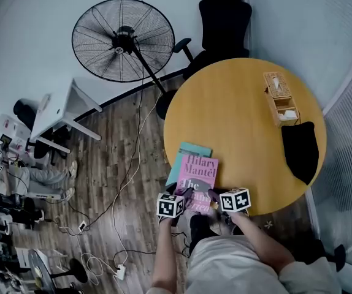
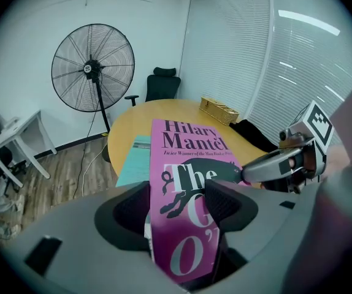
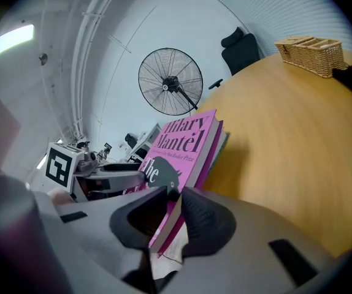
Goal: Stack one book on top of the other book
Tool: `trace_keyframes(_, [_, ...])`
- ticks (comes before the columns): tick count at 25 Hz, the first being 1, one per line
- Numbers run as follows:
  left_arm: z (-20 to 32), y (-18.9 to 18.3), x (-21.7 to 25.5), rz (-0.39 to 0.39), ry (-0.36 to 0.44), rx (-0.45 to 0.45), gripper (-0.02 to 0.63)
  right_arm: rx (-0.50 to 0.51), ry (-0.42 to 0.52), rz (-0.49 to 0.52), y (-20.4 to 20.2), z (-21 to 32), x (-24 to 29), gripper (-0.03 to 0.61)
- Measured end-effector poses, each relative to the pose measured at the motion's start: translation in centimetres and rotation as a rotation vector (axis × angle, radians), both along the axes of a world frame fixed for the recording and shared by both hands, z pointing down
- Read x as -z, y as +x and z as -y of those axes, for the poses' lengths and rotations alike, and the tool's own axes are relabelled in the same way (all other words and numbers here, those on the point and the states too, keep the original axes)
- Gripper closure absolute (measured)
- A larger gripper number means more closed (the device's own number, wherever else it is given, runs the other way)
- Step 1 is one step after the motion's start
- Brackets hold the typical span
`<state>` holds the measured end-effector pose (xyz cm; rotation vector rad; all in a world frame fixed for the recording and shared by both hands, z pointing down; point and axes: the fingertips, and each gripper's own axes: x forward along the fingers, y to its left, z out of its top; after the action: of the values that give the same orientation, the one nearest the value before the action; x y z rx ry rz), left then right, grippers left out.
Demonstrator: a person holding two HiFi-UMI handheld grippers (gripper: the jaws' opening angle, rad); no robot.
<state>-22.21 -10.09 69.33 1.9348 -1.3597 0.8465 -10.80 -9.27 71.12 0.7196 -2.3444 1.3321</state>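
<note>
1. Head view: at the near-left edge of the round table [image 1: 237, 103], the pink book [image 1: 199, 175] lies over the teal book [image 1: 188, 152], which shows past its far-left side; the left gripper [image 1: 185, 196] and right gripper [image 1: 216, 196] both meet the pink book's near end
2. Left gripper view: the jaws are closed on the pink book's near end, pinching it between the pads
3. Right gripper view: the jaws stand nearly together, clamping the pink book's near right corner; a wicker basket [image 3: 311, 51] sits toward the table's far right edge
</note>
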Motion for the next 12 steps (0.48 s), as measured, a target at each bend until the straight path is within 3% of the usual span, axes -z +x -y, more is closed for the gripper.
trace_keyframes(12, [2.8, -3.9, -0.4, -0.017, -0.023, -0.044, 0.322, -0.071, -0.028, 0.0, -3.8, 2.3, 0.0, 0.502])
